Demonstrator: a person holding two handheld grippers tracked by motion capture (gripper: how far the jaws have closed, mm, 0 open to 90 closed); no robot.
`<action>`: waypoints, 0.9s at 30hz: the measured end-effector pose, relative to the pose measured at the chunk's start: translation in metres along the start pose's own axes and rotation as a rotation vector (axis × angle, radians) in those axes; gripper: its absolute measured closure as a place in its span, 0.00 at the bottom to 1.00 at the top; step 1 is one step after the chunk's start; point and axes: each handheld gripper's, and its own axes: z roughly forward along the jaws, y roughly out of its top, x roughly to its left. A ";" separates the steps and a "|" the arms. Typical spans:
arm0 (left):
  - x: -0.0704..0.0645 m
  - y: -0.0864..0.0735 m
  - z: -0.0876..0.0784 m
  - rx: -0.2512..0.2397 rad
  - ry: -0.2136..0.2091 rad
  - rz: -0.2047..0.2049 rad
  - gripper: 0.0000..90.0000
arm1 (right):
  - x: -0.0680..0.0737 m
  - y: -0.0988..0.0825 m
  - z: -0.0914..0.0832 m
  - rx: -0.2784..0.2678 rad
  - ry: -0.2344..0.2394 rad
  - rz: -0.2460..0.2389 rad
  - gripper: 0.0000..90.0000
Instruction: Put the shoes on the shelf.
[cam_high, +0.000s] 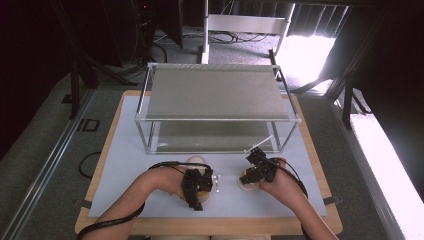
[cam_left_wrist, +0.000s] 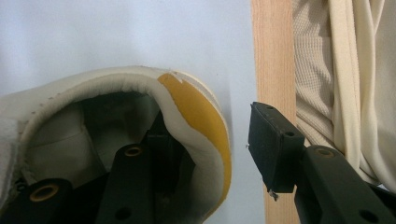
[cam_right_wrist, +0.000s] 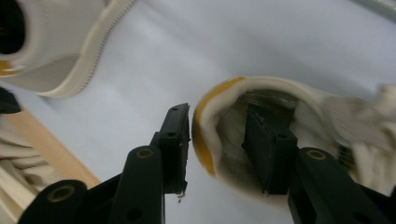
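Two cream shoes with yellow heel tabs lie on the pale blue mat (cam_high: 125, 165). The left shoe (cam_high: 206, 196) (cam_left_wrist: 116, 93) has its heel toward the table's near edge. My left gripper (cam_high: 199, 197) (cam_left_wrist: 212, 126) straddles that heel, one jaw inside the shoe and one outside; a strip of mat shows between the outer pad and the heel, so it is open. My right gripper (cam_high: 250, 177) (cam_right_wrist: 217, 112) straddles the heel of the right shoe (cam_high: 247, 186) (cam_right_wrist: 299, 98), its outer jaw against the yellow tab and its inner jaw standing off the lining.
A two-tier metal rack (cam_high: 215, 92) stands at the back of the mat, both shelves bare. The wooden table edge (cam_left_wrist: 273, 56) (cam_right_wrist: 46, 140) runs just behind the left shoe's heel, with the person's cream shirt (cam_left_wrist: 341, 70) beyond it. The left shoe (cam_right_wrist: 56, 46) lies close beside the right one.
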 end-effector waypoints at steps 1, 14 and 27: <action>0.000 0.000 0.000 0.000 -0.002 -0.002 0.61 | 0.000 0.003 0.008 0.043 0.004 0.001 0.71; 0.001 0.000 0.000 -0.002 -0.013 -0.001 0.61 | 0.009 0.006 0.014 0.150 0.019 -0.159 0.86; 0.001 0.001 0.000 0.000 -0.017 -0.007 0.61 | 0.016 -0.004 -0.007 0.175 0.135 -0.666 0.86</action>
